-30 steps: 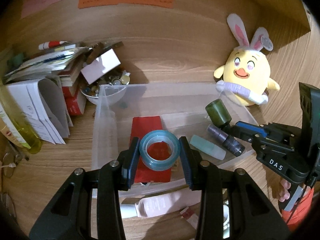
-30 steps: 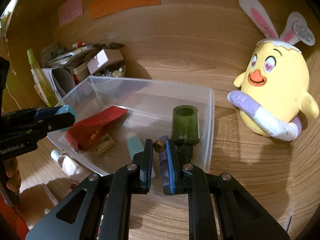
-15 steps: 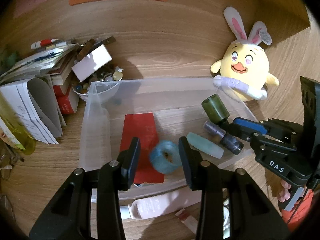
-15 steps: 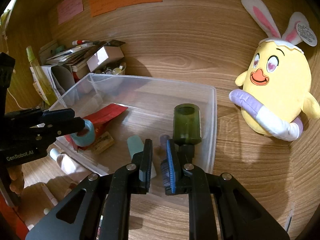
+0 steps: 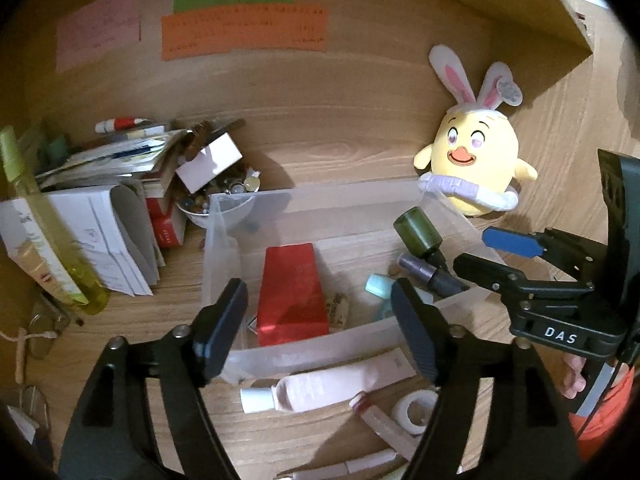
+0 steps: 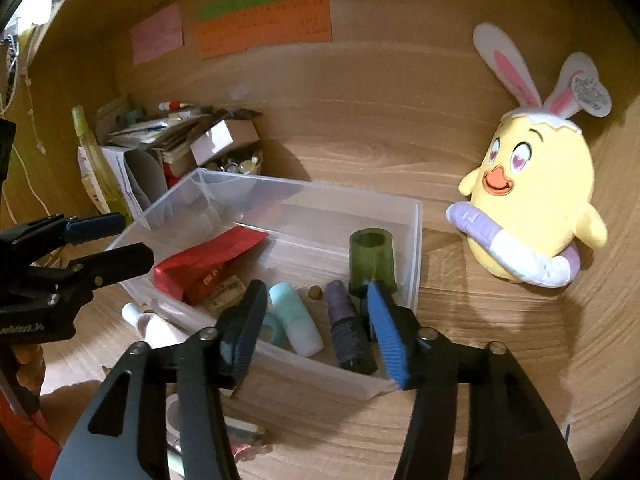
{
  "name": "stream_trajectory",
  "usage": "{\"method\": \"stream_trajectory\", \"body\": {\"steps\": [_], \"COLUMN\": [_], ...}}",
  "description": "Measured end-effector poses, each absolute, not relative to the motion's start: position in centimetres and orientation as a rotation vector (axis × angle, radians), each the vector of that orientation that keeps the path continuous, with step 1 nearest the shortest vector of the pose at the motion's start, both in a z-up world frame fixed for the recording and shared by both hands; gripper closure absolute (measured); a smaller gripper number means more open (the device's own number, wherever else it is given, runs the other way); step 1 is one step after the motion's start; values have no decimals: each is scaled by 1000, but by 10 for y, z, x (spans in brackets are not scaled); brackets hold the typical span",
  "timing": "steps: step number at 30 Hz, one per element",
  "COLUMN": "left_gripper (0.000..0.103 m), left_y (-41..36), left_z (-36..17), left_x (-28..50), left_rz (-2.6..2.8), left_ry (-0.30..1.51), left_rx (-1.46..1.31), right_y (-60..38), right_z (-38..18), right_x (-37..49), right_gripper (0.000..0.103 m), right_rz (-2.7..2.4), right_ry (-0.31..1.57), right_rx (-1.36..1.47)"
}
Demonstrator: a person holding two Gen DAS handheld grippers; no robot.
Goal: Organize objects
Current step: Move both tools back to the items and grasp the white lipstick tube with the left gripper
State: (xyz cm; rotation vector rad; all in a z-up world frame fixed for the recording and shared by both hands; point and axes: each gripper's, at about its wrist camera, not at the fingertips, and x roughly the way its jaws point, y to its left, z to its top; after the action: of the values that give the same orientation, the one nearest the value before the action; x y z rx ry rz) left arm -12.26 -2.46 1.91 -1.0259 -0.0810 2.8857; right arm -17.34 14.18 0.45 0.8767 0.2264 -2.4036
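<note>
A clear plastic bin (image 5: 320, 200) (image 6: 416, 240) sits on the wooden desk. It holds a red packet (image 5: 290, 292) (image 6: 208, 260), a green bottle (image 5: 416, 230) (image 6: 372, 264), a dark purple tube (image 5: 428, 274) (image 6: 348, 332), a mint tube (image 6: 294, 320) and the blue tape roll (image 6: 272, 328), partly hidden. A small brown bead (image 6: 315, 292) lies on the bin floor. My left gripper (image 5: 320, 316) is open and empty above the bin's near wall. My right gripper (image 6: 316, 328) is open and empty over the bin's near corner.
A yellow bunny plush (image 5: 472, 168) (image 6: 532, 208) stands right of the bin. Stacked papers and boxes (image 5: 100, 200) and a bowl of small items (image 5: 218, 200) crowd the left. A pink tube (image 5: 332, 388), white tape roll (image 5: 416, 408) and pens lie in front of the bin.
My left gripper opened and dropped the blue tape roll into the bin, then drew back. My right gripper opened and let the small brown bead fall into the bin.
</note>
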Motion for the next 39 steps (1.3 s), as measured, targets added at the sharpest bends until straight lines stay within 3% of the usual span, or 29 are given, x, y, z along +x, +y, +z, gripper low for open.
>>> {"method": "stream_trajectory", "body": {"steps": [39], "left_gripper": [24], "left_y": [5], "left_z": [-61], "left_x": [-53], "left_rz": [2658], "left_ry": [-119], "left_rx": [-1258], "right_y": [135], "right_z": [-60], "right_x": [-115], "right_gripper": [46], "right_rz": [-2274], "right_ry": [262], "right_rx": [1067]}}
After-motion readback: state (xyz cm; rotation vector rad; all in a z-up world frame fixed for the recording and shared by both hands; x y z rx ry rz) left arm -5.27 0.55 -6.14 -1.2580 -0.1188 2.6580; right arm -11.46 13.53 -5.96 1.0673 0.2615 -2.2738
